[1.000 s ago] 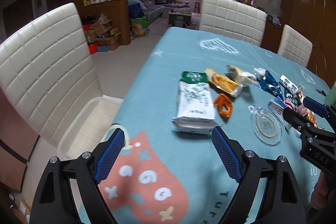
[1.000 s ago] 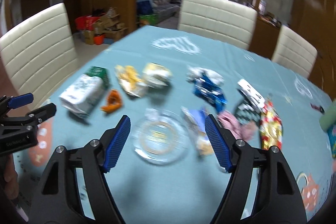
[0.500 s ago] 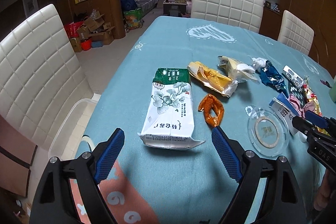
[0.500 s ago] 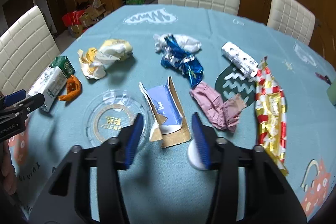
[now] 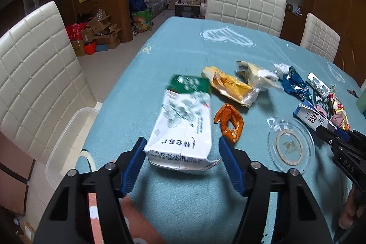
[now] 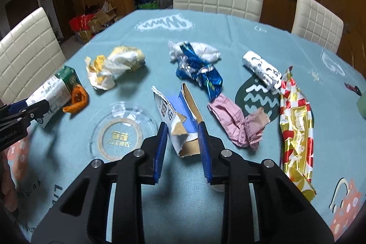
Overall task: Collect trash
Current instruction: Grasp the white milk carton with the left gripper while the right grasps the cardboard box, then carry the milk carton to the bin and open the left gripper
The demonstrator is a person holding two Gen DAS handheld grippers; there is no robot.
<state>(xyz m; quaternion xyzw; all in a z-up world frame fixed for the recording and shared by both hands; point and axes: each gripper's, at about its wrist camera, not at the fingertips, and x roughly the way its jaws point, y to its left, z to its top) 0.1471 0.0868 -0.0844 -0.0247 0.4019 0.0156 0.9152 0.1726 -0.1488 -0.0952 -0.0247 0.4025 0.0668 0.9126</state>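
Two views cover one teal-clothed surface [image 5: 183, 52] strewn with litter. From the left wrist, the left gripper [image 5: 181, 153] straddles the near end of one white-and-green carton [image 5: 183, 125]; its jaws have just been closing, the left pad touches the carton's edge, the right pad stands just clear, so nothing is clamped. Just right of the carton lies one orange wrapper [image 5: 230, 124], beyond it one yellow wrapper [image 5: 228, 86] and one pale crumpled bag [image 5: 254, 71], then one blue foil wrapper [image 5: 294, 82]. One clear glass ashtray [image 5: 290, 144] sits to the right, with the right gripper [image 5: 331, 135] past it, gripping one torn blue-and-white box [image 5: 311, 119]. Three white quilted chairs [image 5: 244, 6] ring the surface, and one clear plastic bin [image 5: 66, 136] stands on the floor beside its left edge. From the right wrist, the right gripper [image 6: 181, 137] has its jaws clamped on the torn blue-and-white box [image 6: 180, 116], which rests on the cloth just right of the glass ashtray [image 6: 119, 129]. Right of the box lies one pink wrapper [image 6: 235, 120], then one red, white and gold foil wrapper [image 6: 295, 120], and above that one white printed roll [image 6: 262, 69]. Farther back sit the blue foil wrapper [image 6: 201, 71] against one white crumpled tissue [image 6: 205, 53], and the pale crumpled bag [image 6: 116, 65]. At far left the left gripper [image 6: 29, 108] meets the carton [image 6: 55, 93], with the orange wrapper [image 6: 77, 98] touching it.
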